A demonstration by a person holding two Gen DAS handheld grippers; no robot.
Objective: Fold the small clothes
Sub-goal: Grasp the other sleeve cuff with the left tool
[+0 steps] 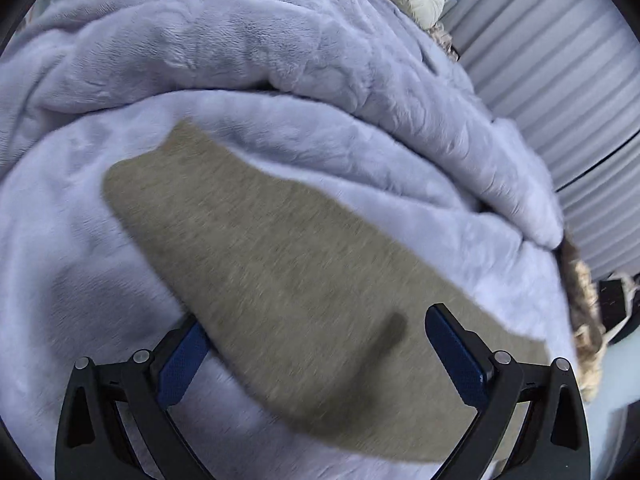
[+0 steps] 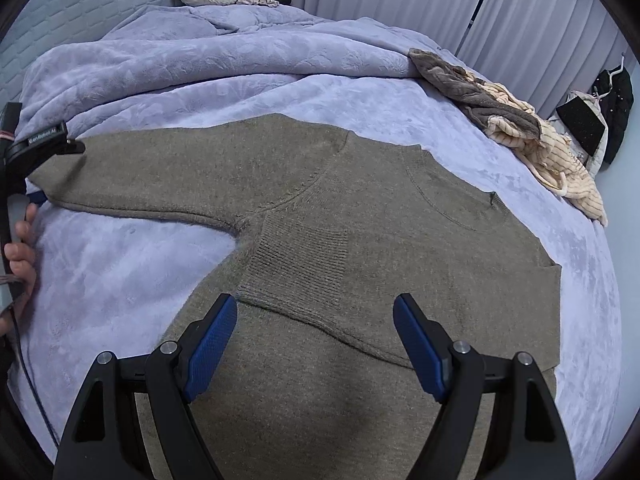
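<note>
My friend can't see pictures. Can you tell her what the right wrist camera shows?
A brownish-green sweater lies flat on a fluffy lilac blanket, one sleeve stretched out to the left and the other folded across its body. The right tongs hover open over it, holding nothing.

Bed [image 2: 320,92] under lilac blanket, olive sweater [image 2: 360,240] spread flat, clothes heap [image 2: 520,128] at edge

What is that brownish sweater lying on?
The sweater lies spread on a lilac plush blanket covering the bed. One sleeve is folded across its chest. Whatever lies beneath the blanket, or directly under the sweater, is covered and cannot be seen.
</note>
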